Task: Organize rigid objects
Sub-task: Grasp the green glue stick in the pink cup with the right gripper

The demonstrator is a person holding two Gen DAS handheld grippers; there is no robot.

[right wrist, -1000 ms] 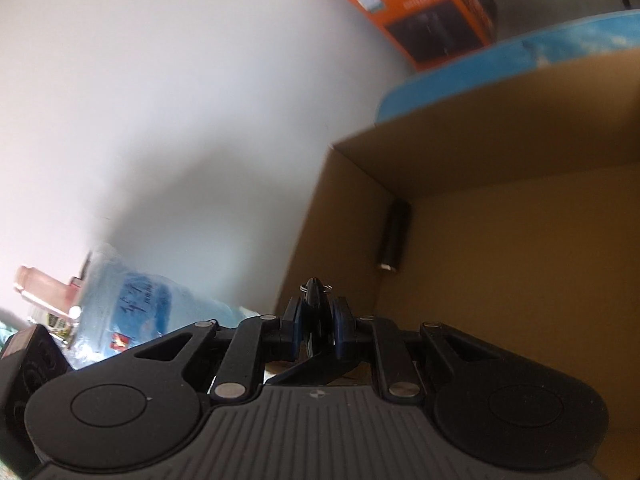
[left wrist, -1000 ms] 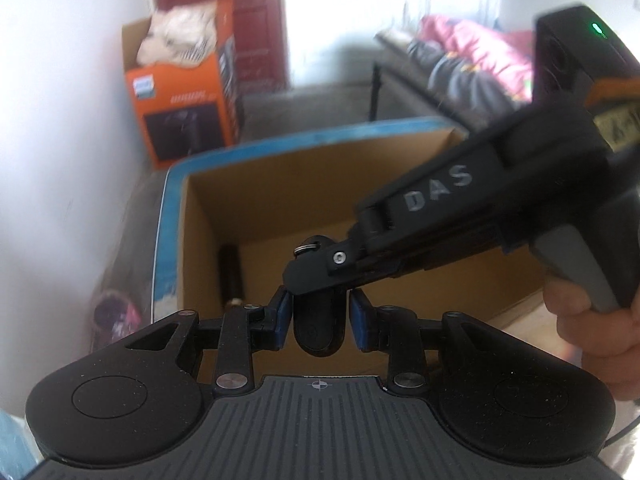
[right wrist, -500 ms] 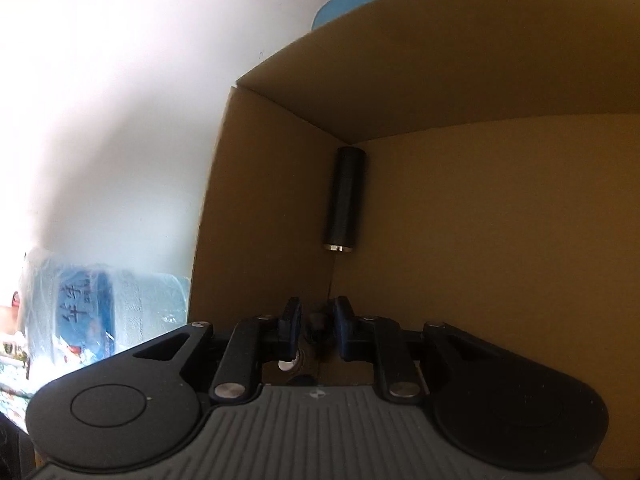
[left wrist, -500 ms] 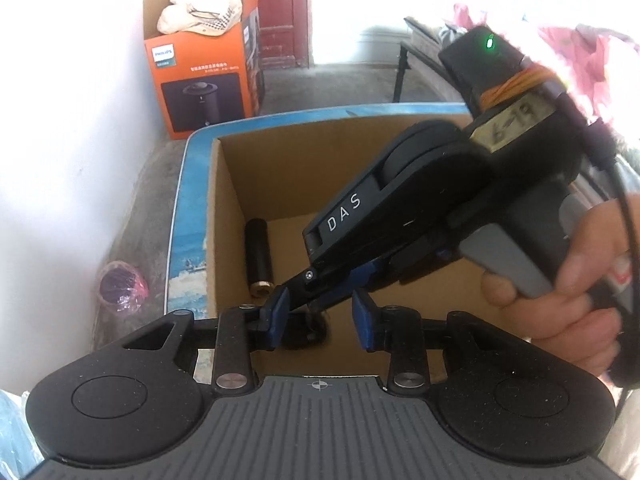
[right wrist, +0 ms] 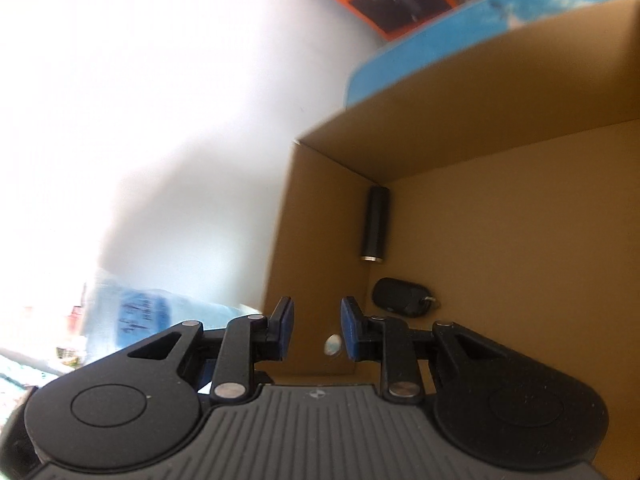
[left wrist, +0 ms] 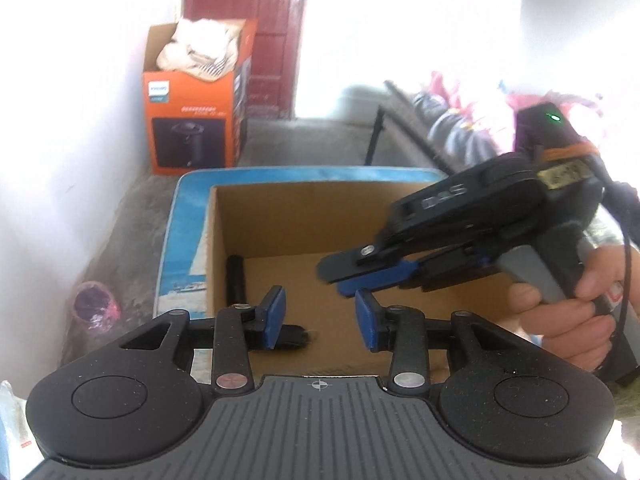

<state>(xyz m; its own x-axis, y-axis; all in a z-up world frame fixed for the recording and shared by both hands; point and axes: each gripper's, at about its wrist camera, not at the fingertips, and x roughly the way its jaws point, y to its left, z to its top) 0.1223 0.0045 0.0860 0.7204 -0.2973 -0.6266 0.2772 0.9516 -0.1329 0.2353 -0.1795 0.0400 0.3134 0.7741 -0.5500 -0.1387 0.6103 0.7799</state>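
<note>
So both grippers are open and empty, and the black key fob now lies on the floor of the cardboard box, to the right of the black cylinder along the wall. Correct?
Not quite. In the right wrist view the key fob lies nearer the camera than the black cylinder, below its metal-ringed end, not to its right. The rest holds: it is on the cardboard box floor, and the left gripper and right gripper are open and empty.

Cardboard box [right wrist: 500, 92]: open-topped, brown inside, blue printed outer face and rim.
Black cylinder [right wrist: 375, 225]: matte, metallic ring at one end, lying flat on box floor along box's left wall, near far left corner; ringed end points toward near side.
Black key fob [right wrist: 396, 301]: oval, dark, small metal ring at one end, lying flat on box floor just nearer than cylinder's ringed end, apart from it.
</note>
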